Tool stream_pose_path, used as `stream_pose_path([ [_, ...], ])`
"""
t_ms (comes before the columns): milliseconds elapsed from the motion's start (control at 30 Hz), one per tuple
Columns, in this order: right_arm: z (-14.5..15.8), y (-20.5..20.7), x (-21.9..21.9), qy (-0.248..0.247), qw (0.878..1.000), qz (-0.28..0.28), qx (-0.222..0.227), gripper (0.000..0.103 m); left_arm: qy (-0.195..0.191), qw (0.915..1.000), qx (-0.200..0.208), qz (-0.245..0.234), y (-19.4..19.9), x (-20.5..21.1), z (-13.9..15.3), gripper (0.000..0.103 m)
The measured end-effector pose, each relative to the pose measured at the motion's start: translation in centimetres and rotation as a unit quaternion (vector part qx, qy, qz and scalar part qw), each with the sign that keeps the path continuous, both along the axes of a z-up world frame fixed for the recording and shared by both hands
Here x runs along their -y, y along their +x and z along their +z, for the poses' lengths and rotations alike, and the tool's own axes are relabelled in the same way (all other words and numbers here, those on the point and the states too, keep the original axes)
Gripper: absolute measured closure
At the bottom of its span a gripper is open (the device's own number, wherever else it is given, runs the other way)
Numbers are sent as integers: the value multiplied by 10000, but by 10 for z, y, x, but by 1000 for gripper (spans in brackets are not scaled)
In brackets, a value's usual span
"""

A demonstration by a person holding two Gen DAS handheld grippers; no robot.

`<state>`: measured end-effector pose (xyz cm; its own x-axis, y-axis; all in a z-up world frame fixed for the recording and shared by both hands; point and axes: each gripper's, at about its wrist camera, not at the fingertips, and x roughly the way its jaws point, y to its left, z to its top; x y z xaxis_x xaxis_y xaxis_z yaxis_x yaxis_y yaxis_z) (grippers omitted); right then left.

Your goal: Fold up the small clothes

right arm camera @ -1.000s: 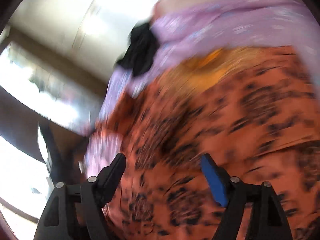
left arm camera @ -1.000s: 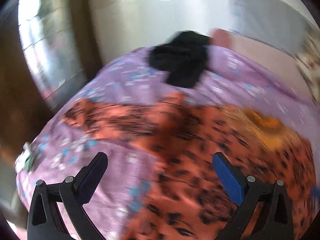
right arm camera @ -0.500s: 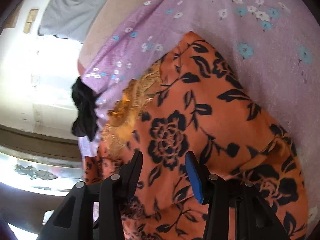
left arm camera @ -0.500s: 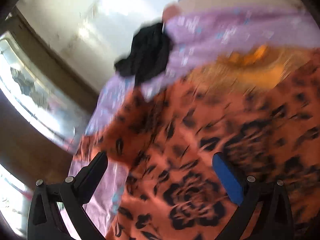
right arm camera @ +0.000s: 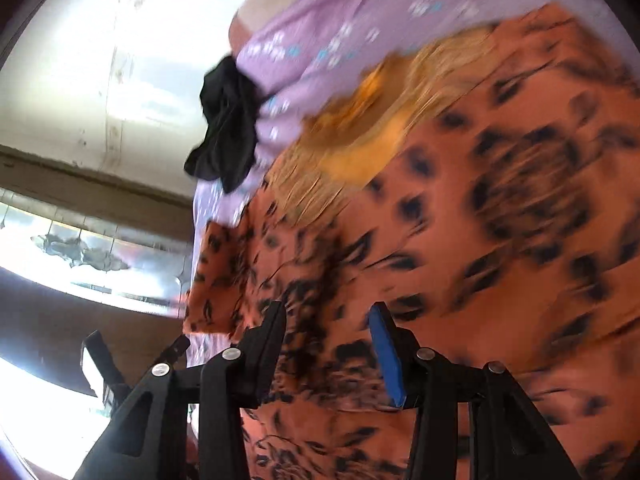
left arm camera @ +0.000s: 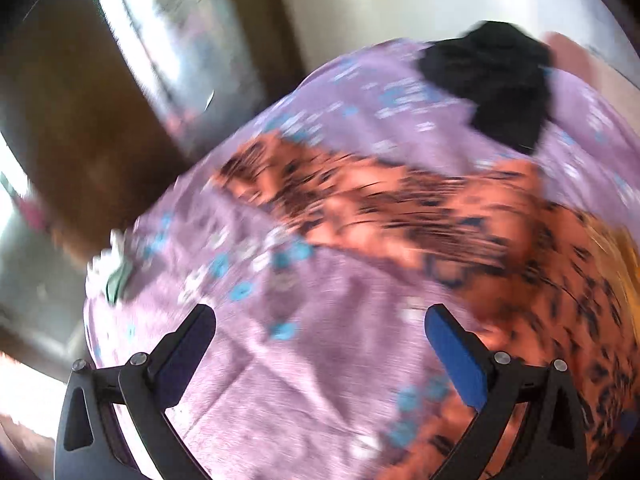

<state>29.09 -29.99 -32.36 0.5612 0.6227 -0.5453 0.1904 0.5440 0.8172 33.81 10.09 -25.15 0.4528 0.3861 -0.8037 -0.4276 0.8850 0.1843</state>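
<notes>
Both grippers are out over the bed and neither has cloth in it. On the right gripper (right arm camera: 328, 332) the jaws stand partly apart, narrower than the other pair, above the lower part of the orange garment (right arm camera: 460, 264), with nothing pinched that I can see, though the blur makes contact hard to rule out. On the left gripper (left arm camera: 320, 340) the jaws are spread wide over bare purple bedsheet (left arm camera: 280, 360), just beside the garment's near edge, clear of it.

Moving outward, the orange piece with its black flower print lies spread across the middle of the bed, 1 sleeve reaching toward the bed's left edge and the gold embroidered neck (right arm camera: 372, 120) toward the far side. I see no fold in it yet; it looks only laid out flat. A black garment (left arm camera: 496, 84) sits crumpled at the far corner of the bed, untouched.

So by my reckoning the folding has hardly begun: 1 piece spread and ready, 1 more waiting, and every fold still to make.
</notes>
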Motion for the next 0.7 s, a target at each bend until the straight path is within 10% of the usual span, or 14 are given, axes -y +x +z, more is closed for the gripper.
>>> stream_pose_path([
  [233,10,29,-44,602,9977,-111,275,51,-486,9976,-32,484,-3,-52,-10,0],
  [433,82,7,-124,-1057,9738,1376,1470,48,-903,9924,-19,838,-4,-92,-16,0],
  [633,40,3,-132,-1186,9793,1418,820,49,-1238,9876,-80,963,-7,-118,-23,0],
  [700,20,10,-142,-1327,9771,1599,450,64,-1358,9860,-34,972,-8,-127,-24,0],
])
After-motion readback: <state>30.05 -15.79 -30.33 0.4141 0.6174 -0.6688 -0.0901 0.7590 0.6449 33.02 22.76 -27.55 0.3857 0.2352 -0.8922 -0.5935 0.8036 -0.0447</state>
